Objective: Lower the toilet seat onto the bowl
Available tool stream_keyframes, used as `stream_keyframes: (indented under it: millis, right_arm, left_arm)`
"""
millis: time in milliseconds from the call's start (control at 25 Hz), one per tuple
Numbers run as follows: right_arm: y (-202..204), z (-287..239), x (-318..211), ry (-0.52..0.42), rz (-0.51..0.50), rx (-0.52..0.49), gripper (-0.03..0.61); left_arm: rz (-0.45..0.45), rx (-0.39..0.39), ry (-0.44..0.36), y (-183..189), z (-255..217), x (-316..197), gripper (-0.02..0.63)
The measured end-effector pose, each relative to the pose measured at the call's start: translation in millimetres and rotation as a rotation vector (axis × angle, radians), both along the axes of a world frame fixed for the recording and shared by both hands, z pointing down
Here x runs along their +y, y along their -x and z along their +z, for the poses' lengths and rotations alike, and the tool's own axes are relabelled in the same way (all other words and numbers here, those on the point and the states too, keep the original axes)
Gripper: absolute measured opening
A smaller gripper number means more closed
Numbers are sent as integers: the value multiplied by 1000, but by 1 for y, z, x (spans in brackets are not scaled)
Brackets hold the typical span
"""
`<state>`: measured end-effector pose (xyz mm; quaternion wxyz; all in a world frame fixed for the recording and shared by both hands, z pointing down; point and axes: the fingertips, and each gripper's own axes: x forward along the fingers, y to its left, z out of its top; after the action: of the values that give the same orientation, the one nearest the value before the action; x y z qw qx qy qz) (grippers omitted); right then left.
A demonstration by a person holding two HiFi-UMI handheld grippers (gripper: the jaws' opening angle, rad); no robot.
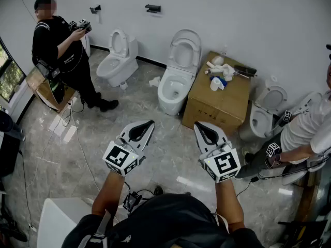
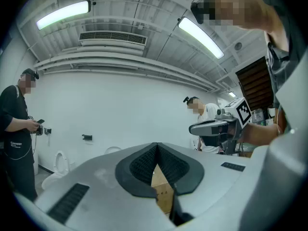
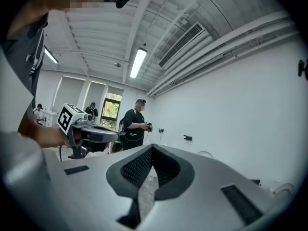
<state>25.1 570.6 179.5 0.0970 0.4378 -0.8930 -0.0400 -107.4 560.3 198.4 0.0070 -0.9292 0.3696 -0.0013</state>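
A white toilet (image 1: 173, 89) stands by the far wall with its seat (image 1: 185, 48) raised upright against the wall. My left gripper (image 1: 150, 122) and right gripper (image 1: 198, 124) are held side by side in the air, well short of it, both pointing toward it. Each is shut with nothing between its jaws. In the left gripper view the jaws (image 2: 156, 145) meet at the tip, and the right gripper (image 2: 214, 127) shows off to the right. The right gripper view shows its jaws (image 3: 152, 147) closed too, with the left gripper (image 3: 89, 134) to the left.
A second toilet (image 1: 118, 61) with a raised seat stands to the left, a third (image 1: 266, 110) to the right. A cardboard box (image 1: 220, 99) with clutter on top sits beside the middle toilet. One person (image 1: 64, 50) stands at left, another (image 1: 310, 133) sits at right. Cables cross the marble floor (image 1: 77, 138).
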Motion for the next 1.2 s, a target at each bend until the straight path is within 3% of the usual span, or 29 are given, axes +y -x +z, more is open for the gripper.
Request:
stream_keyframes:
  millis: [680,1000,1200]
  right_arm:
    - [30,10,-38,-11,27,-20,8]
    - [-3,12,-77,1,30,-93,8]
    - [-28,17,-113,9,21,-88,8]
  left_arm:
    - [12,30,-16,31,12,-38,4]
    - [18,2,9,0,23,-74,3]
    - [-7,-35,21,-24,26,-103,3]
